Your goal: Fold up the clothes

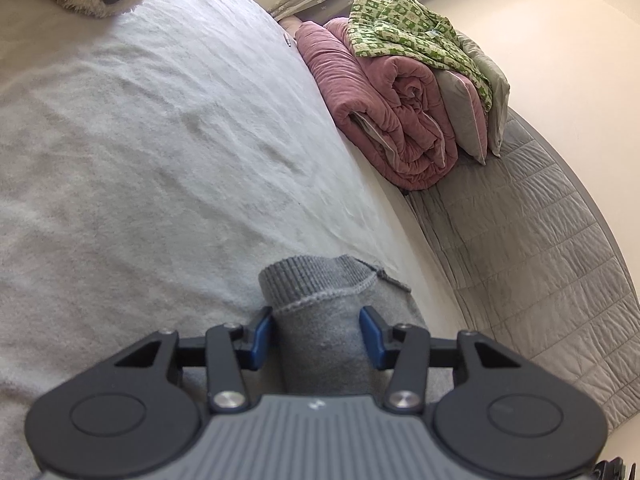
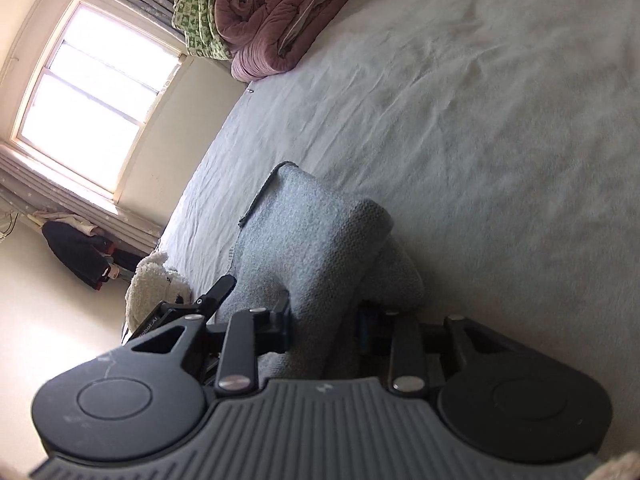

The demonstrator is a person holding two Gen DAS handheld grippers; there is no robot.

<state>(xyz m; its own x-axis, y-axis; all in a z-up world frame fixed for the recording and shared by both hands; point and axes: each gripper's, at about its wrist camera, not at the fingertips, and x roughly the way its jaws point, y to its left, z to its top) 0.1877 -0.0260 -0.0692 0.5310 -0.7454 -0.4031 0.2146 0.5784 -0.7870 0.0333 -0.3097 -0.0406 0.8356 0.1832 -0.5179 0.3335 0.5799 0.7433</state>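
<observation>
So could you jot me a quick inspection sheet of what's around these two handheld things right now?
Surface: bed sheet, pale and wrinkled.
Job's things: grey garment with a ribbed cuff, bunched between both tools, lifted at the near bed edge.
Clutter: pink quilt rolled at the far end, green patterned cloth on top of it, grey pillows beside it; white plush toy at the bed's edge.
Grippers: left tool closed on the garment, blue pads against the fabric; right tool closed on another part of it.
Cables: nothing seen.
Surroundings: bright window with curtains, dark clothes below it, grey quilted cover beside the sheet.
</observation>
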